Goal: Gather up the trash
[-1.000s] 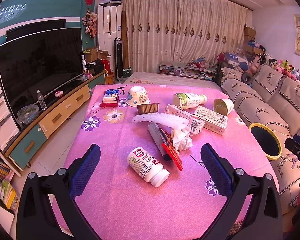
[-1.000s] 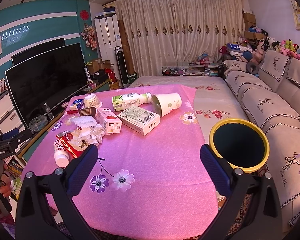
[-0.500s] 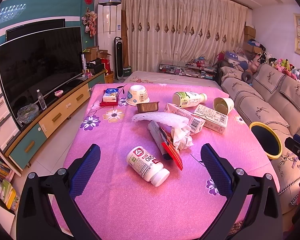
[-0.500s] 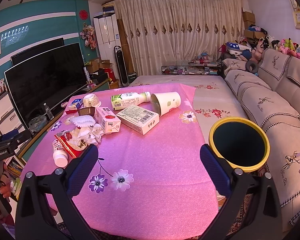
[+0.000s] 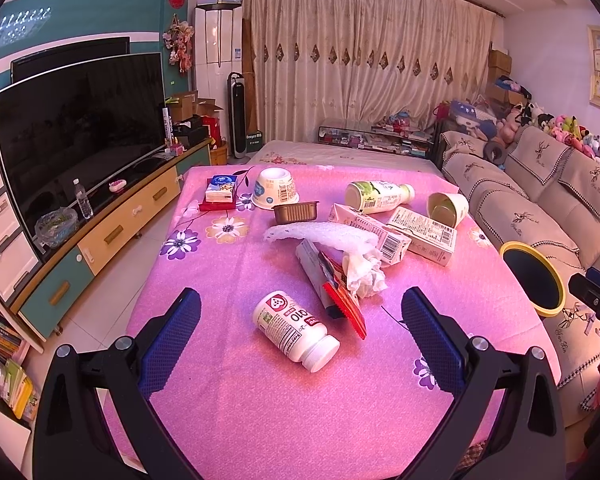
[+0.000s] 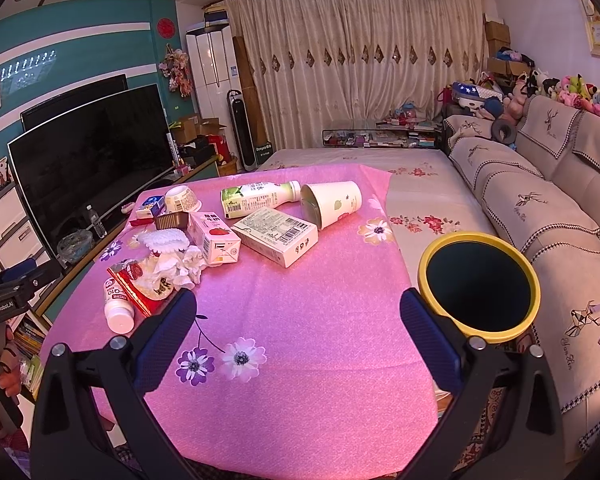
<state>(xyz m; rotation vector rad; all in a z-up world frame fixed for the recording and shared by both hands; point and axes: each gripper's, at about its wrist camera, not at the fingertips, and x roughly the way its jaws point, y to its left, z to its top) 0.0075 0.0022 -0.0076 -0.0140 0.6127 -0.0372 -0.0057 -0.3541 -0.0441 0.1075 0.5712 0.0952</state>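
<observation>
— Over the pink floral bench point(image 5: 228, 420), left gripper point(image 5: 300, 336) spread wide, holding nothing. Lying on its side just beyond the fingers, a white supplement bottle point(image 5: 296, 330); touching it on the far side, a red snack wrapper point(image 5: 342, 306) and crumpled tissue point(image 5: 364, 274).

— And further past the bottle?

— Heaped behind it: white foam netting point(image 5: 320, 236), a strawberry milk carton point(image 5: 370, 230), a flat box point(image 5: 424, 234), a tipped paper cup point(image 5: 448, 208), a green-label drink bottle point(image 5: 378, 196), a brown tray point(image 5: 296, 212) and an upturned tub point(image 5: 274, 190).

— Right side?

— Right gripper point(image 6: 298, 334) likewise spread and empty, above bare cloth well apart from the bottle. Off the bench edge, just beside its right finger, a yellow-rimmed bin point(image 6: 478, 282), mouth open.
</observation>
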